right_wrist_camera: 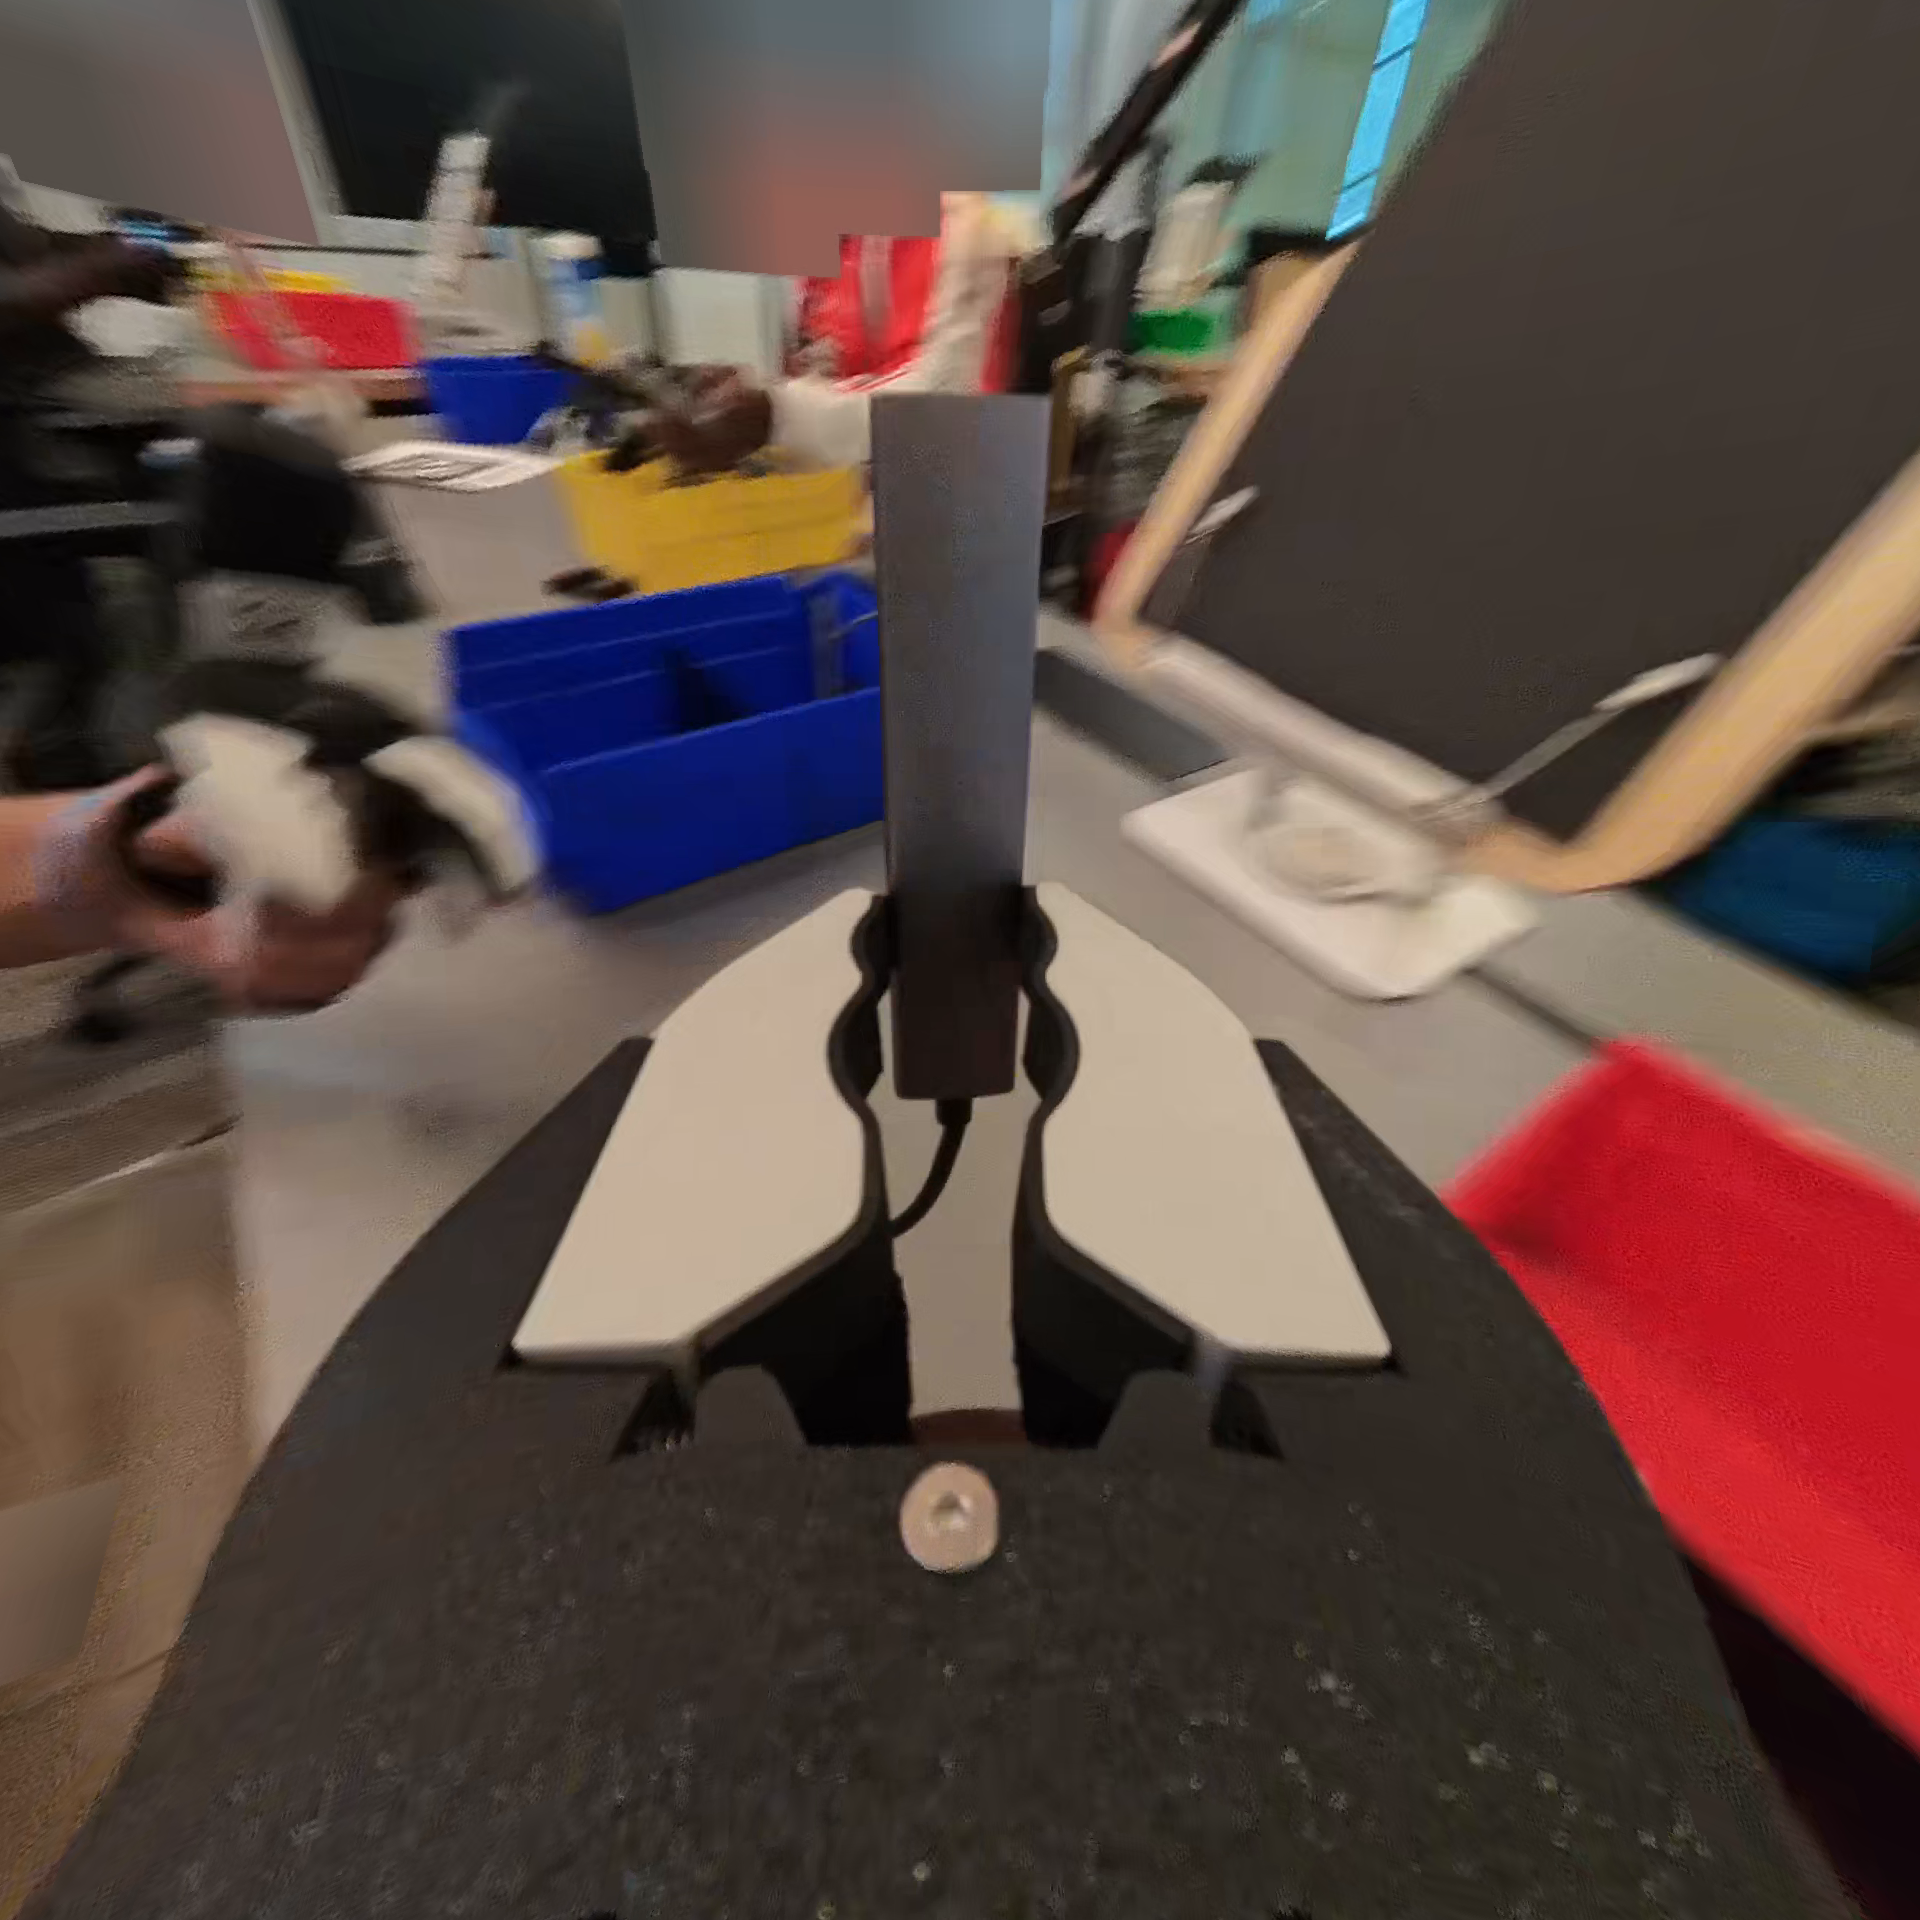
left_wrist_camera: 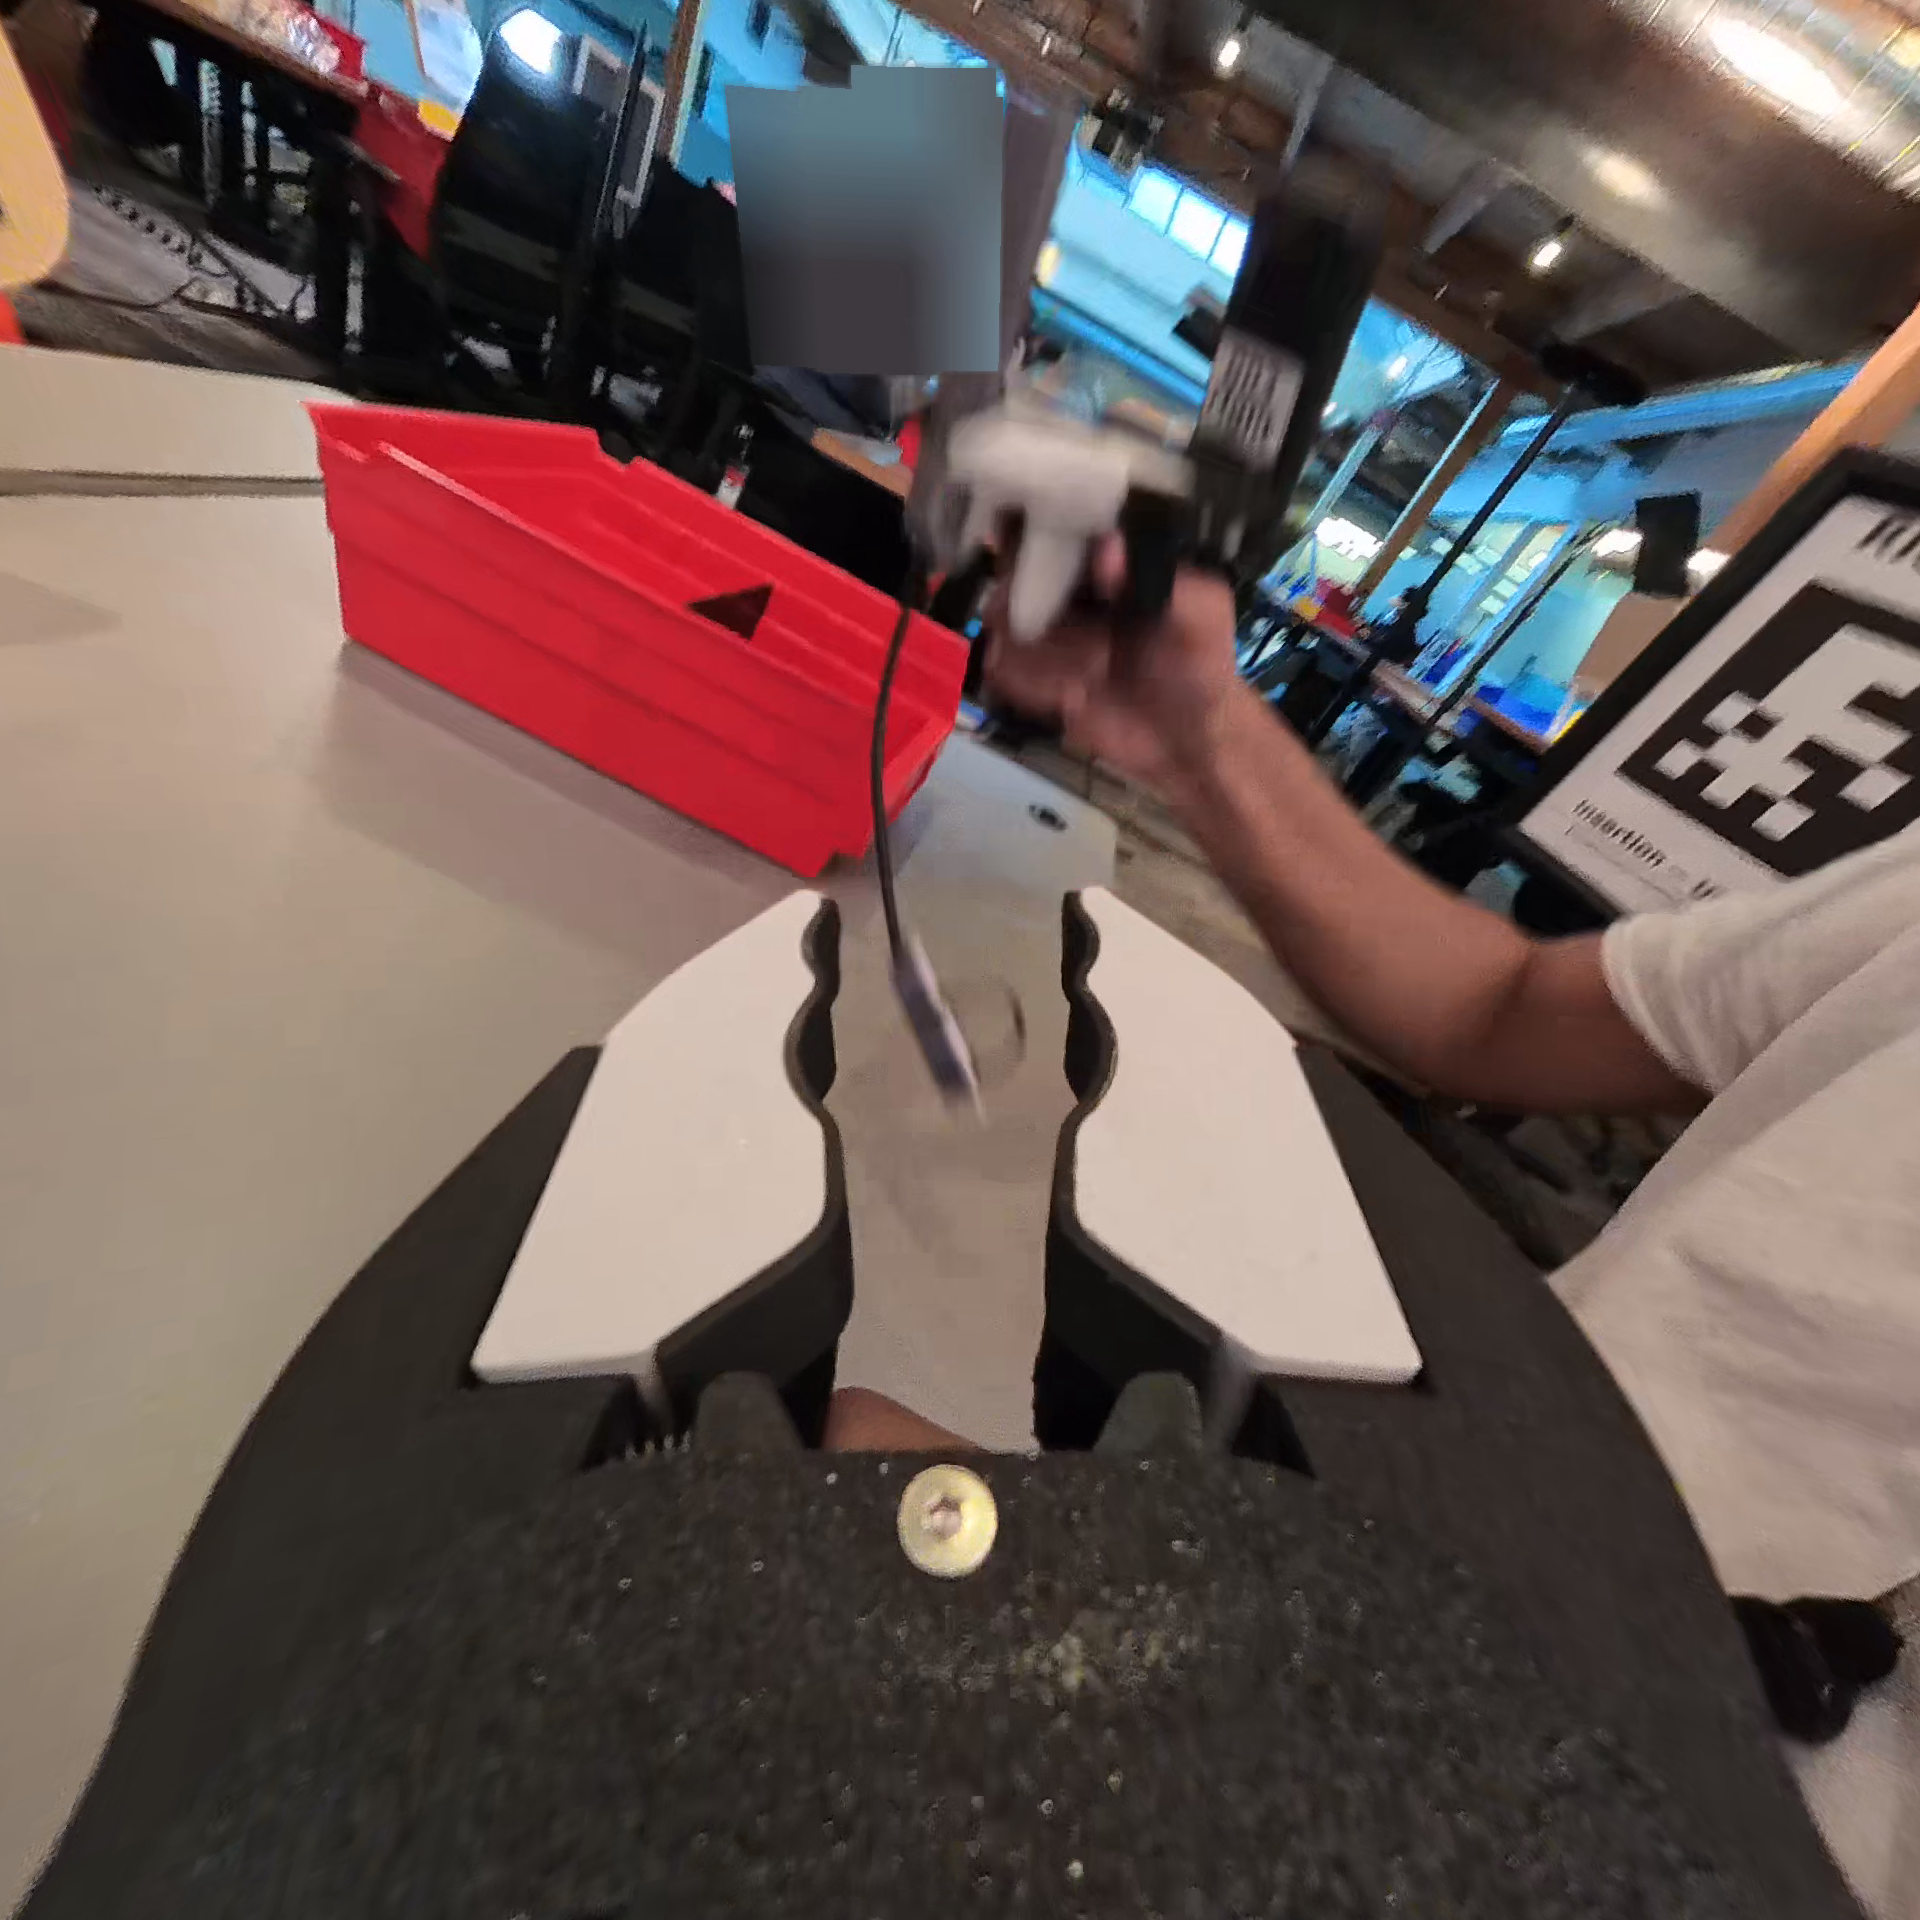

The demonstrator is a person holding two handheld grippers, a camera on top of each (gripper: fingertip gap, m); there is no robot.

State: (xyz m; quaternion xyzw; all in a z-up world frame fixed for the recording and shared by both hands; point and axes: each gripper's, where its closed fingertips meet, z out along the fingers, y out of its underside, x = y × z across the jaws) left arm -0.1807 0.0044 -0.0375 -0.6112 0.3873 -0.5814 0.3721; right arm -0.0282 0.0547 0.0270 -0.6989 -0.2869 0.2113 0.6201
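Observation:
My right gripper (right_wrist_camera: 954, 935) is shut on a dark flat rectangular device (right_wrist_camera: 956, 665) that sticks out upright beyond the fingertips. A thin black cable (right_wrist_camera: 930, 1174) leaves the device's near end. In the left wrist view a hand holds the right gripper (left_wrist_camera: 1003, 499) raised above the grey table (left_wrist_camera: 208, 935). The cable (left_wrist_camera: 883, 748) hangs down from it and ends in a blurred plug (left_wrist_camera: 940, 1029). My left gripper (left_wrist_camera: 948, 925) is open and empty. The plug shows in the gap between its fingers, and I cannot tell whether it touches them. The left gripper (right_wrist_camera: 364, 821) appears blurred at the left of the right wrist view.
A red bin (left_wrist_camera: 623, 634) stands on the table just beyond the left gripper; it also shows in the right wrist view (right_wrist_camera: 1714, 1299). A blue divided bin (right_wrist_camera: 675, 758), a yellow bin (right_wrist_camera: 717, 520) and a white tray (right_wrist_camera: 1340, 935) sit farther off. A black-and-white marker board (left_wrist_camera: 1787, 727) stands at right. My hands' fingertips stand some 15 cm from each other.

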